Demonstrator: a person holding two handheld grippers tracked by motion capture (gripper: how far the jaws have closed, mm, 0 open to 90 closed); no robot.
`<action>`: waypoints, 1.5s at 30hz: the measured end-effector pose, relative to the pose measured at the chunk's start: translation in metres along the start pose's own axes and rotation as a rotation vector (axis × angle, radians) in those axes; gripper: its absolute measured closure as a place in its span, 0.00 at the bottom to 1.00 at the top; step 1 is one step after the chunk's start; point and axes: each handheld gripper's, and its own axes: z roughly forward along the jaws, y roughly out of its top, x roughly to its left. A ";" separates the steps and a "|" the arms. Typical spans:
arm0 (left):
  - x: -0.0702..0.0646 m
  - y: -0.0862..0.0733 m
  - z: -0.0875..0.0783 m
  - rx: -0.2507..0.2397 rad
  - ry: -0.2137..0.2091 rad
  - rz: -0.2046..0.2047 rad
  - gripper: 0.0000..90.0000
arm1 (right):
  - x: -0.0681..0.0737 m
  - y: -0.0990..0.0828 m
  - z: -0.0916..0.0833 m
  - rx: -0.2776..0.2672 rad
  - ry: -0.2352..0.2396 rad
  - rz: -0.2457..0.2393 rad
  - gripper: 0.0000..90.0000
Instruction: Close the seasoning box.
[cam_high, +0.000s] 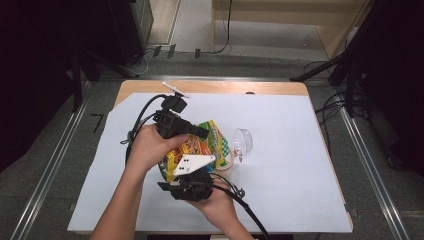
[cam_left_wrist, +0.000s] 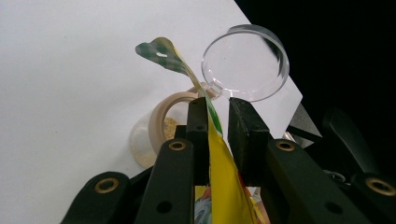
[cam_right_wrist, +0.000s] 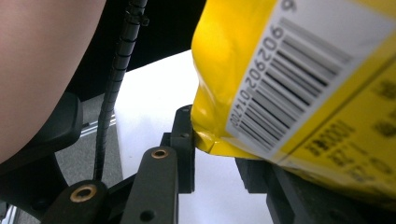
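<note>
A yellow snack bag (cam_high: 197, 145) is held over the table between both grippers. My left gripper (cam_high: 202, 132) reaches in from the left and is shut on the bag's upper edge (cam_left_wrist: 219, 177), which runs between its jaws (cam_left_wrist: 217, 105). My right gripper (cam_high: 175, 175) comes from below, with the bag's barcode corner (cam_right_wrist: 289, 70) pinched between its jaws (cam_right_wrist: 217, 144). Just beyond the bag stands a small tan-rimmed container (cam_left_wrist: 161, 123) with pale crumbs in it, its clear round lid (cam_left_wrist: 245, 65) hinged open. In the high view the container (cam_high: 227, 162) and lid (cam_high: 243, 141) sit right of the bag.
A white sheet (cam_high: 280, 190) covers most of the wooden table (cam_high: 225, 86). A small white strip (cam_high: 175, 90) lies near the back edge. Black stands and cables (cam_high: 330, 105) crowd the floor around the table.
</note>
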 end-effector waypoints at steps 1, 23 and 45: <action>0.000 0.000 0.000 0.000 0.001 0.002 0.88 | 0.000 0.000 0.000 -0.002 -0.003 -0.004 0.80; -0.001 0.002 -0.001 0.005 -0.012 0.015 0.88 | -0.001 0.002 0.000 -0.008 0.011 0.019 0.80; -0.001 0.002 -0.002 0.002 -0.005 0.014 0.87 | 0.000 0.002 0.000 -0.022 0.006 0.013 0.80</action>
